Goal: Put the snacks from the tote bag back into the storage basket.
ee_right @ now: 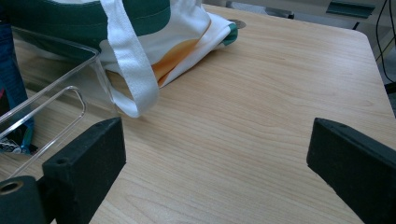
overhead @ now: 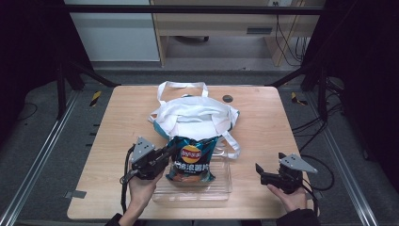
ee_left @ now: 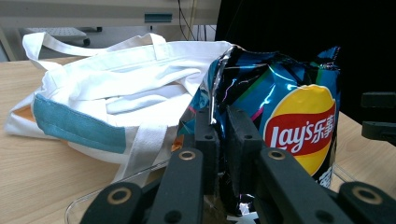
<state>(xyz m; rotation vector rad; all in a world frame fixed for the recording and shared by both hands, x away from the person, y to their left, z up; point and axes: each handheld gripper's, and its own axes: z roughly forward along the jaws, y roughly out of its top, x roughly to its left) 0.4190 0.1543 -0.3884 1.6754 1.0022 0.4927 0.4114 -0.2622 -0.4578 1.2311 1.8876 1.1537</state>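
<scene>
High view: left gripper (overhead: 165, 154) pinches the left top edge of the chip bag (overhead: 192, 160), upright in the clear tray (overhead: 221, 188). Tote bag (overhead: 195, 117) lies just beyond, farther away. Right gripper (overhead: 268, 175), jaws wide, empty, well right.

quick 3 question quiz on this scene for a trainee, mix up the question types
1. True or false: the left claw is shut on the chip bag's edge.
2. Multiple choice: what lies on the table just beyond the clear plastic tray? A) a white tote bag with teal trim B) a cardboard box C) a metal bowl
3. Fill in: the right claw hovers with its jaws ____ and nothing between them.

Key
1. True: in the left gripper view both jaws pinch the crinkled edge of the bag.
2. A, the tote bag.
3. Open: the right gripper view shows bare wood between them.
</scene>
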